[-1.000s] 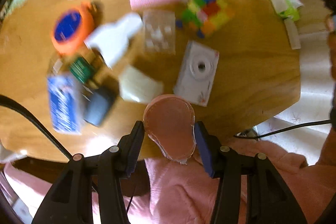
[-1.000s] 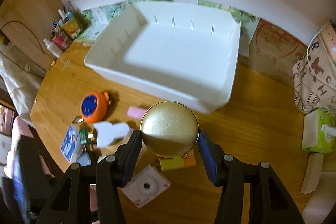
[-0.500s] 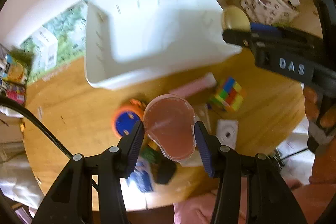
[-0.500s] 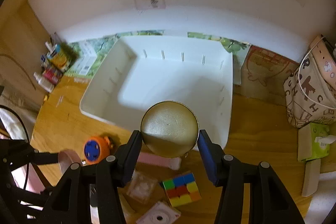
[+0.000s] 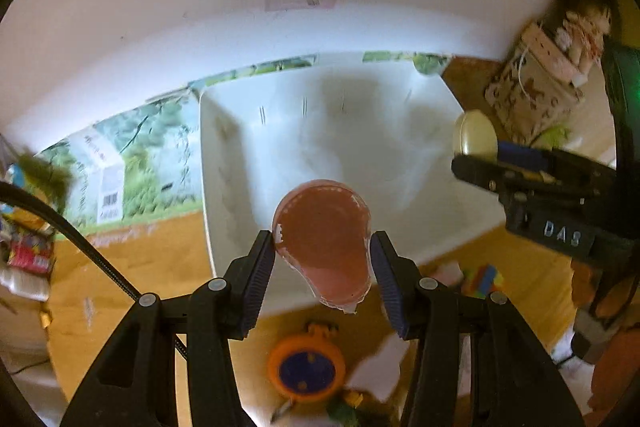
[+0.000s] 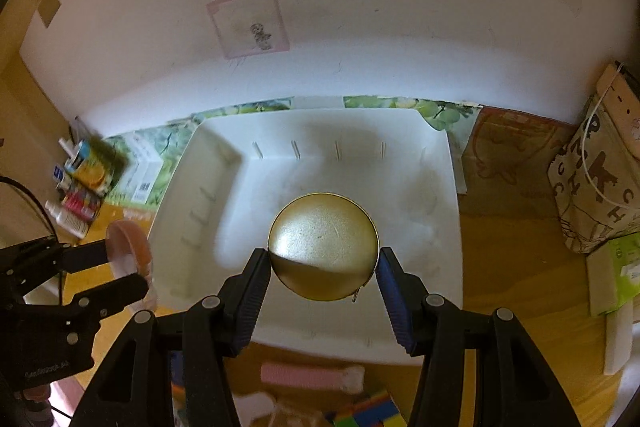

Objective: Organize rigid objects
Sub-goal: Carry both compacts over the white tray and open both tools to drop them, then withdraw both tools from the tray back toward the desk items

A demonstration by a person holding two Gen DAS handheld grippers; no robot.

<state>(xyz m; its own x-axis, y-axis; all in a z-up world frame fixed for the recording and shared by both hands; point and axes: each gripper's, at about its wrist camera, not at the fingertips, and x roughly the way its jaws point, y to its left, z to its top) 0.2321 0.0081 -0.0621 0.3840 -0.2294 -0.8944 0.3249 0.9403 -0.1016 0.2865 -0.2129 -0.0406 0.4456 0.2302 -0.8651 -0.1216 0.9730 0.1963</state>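
Both grippers have swung up over the white bin [image 6: 440, 187]: left gripper [image 5: 323, 261] clamps a pink case [image 5: 322, 239], right gripper [image 6: 323, 269] a gold tin [image 6: 323, 247]. Next, lower and release inside.

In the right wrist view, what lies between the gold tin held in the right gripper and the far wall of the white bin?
Nothing: only bare bin floor lies beyond the gold tin up to the white bin far wall, as the right wrist view shows.

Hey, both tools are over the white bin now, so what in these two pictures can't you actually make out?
- Bin floor, right wrist view: the middle is hidden behind the gold round tin.
- Colourful cube, right wrist view: cut off by the bottom edge.
- Orange round item, left wrist view: motion blur, type unclear.
- Pink object in the left tool: only one flat face shows.
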